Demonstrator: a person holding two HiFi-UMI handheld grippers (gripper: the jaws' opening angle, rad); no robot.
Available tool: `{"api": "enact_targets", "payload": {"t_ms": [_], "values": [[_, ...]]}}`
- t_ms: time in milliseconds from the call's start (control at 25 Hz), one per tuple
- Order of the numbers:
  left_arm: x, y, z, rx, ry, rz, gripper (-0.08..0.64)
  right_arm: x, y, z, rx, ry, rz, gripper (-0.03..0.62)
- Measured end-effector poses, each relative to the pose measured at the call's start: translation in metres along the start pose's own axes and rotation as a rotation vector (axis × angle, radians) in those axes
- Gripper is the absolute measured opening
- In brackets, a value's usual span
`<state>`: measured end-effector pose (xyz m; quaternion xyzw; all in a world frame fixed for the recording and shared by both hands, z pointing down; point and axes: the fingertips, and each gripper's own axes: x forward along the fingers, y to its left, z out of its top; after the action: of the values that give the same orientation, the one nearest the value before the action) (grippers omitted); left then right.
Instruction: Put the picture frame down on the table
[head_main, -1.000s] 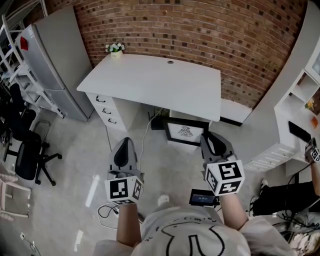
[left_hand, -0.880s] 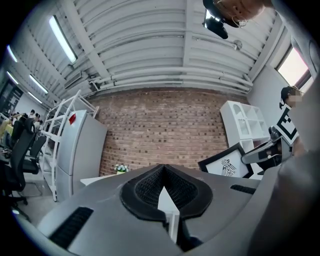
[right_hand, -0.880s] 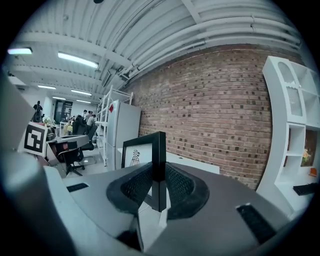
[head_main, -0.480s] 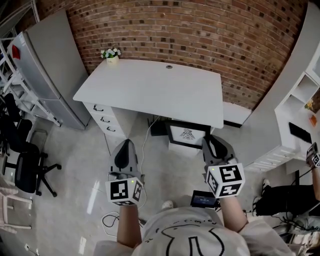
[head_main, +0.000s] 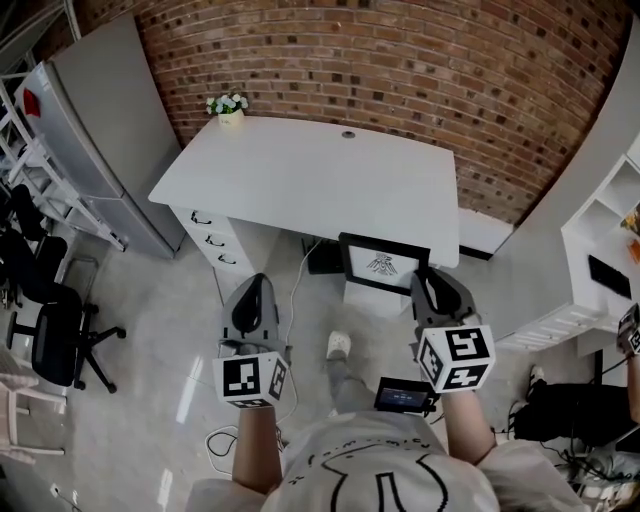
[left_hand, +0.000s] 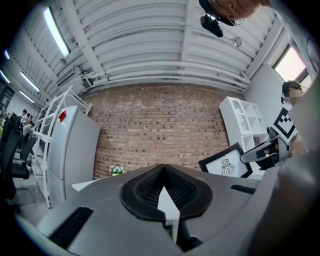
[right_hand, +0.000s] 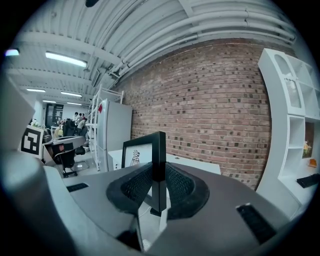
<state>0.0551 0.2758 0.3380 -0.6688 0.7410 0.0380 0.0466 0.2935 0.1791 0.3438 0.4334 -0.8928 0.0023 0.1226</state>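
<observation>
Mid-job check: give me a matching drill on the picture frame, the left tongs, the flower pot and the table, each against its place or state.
Things:
1. picture frame
2. left tongs
3. flower pot
4. table

Places or states:
A. shut, with nothing between them
B. against the brick wall, drawers under its left side
C. on the table's far left corner
D. held by its edge in the right tongs, not yet on the table

Pairs: 1-D, 2-A, 3-C, 4-B
</observation>
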Motion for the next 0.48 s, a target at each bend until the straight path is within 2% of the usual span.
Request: {"api": "enact_targets", "payload": {"t_ms": [480], "values": [[0.065, 0.042, -0.005, 0.015, -0.012, 0.034, 0.012, 0.084, 0.000, 0.022, 0.001, -0.028, 0.041, 0.077]]}}
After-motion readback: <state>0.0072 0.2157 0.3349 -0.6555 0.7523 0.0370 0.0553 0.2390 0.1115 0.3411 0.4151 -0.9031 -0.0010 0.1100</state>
